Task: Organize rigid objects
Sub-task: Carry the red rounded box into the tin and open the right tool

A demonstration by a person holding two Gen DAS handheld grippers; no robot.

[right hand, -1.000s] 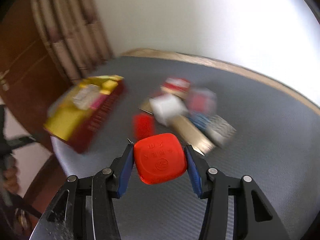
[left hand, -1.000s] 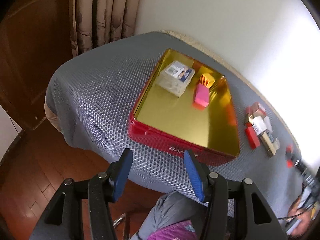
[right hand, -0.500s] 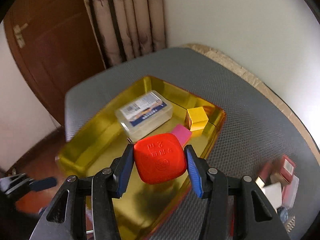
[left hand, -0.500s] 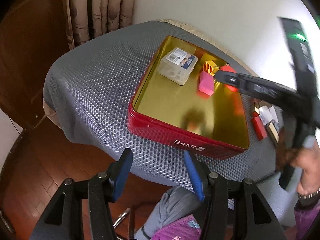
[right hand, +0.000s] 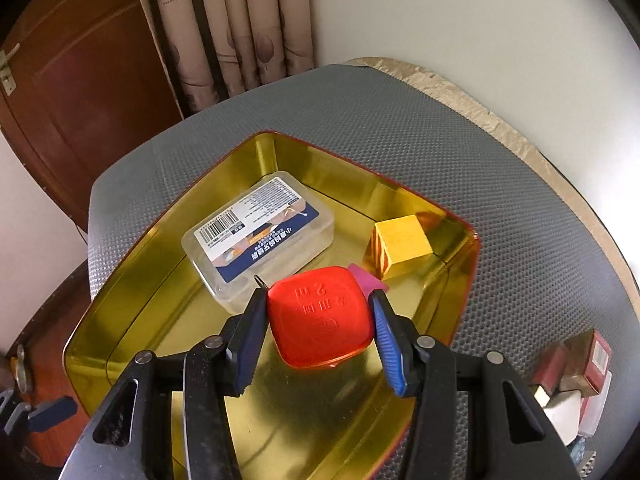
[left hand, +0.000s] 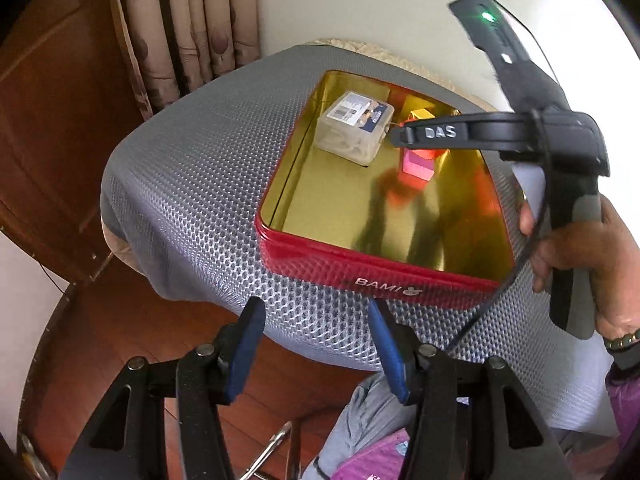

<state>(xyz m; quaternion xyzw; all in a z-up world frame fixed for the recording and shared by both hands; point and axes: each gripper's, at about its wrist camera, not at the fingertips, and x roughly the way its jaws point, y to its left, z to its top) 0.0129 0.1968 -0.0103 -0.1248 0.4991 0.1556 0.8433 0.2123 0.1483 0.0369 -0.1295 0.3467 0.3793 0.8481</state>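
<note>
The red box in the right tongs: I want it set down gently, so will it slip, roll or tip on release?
The red box looks like rigid moulded plastic, so it probably won't deform. Its glossy, rounded corners could slip in the right tongs. Flat faces suggest it will rest steadily on the tin floor.

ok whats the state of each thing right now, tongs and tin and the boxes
left tongs: open, empty
right tongs: shut on red box, over the tin
tin: open, lidless
clear plastic box: closed, lying flat in tin
yellow box: closed, in tin
</note>
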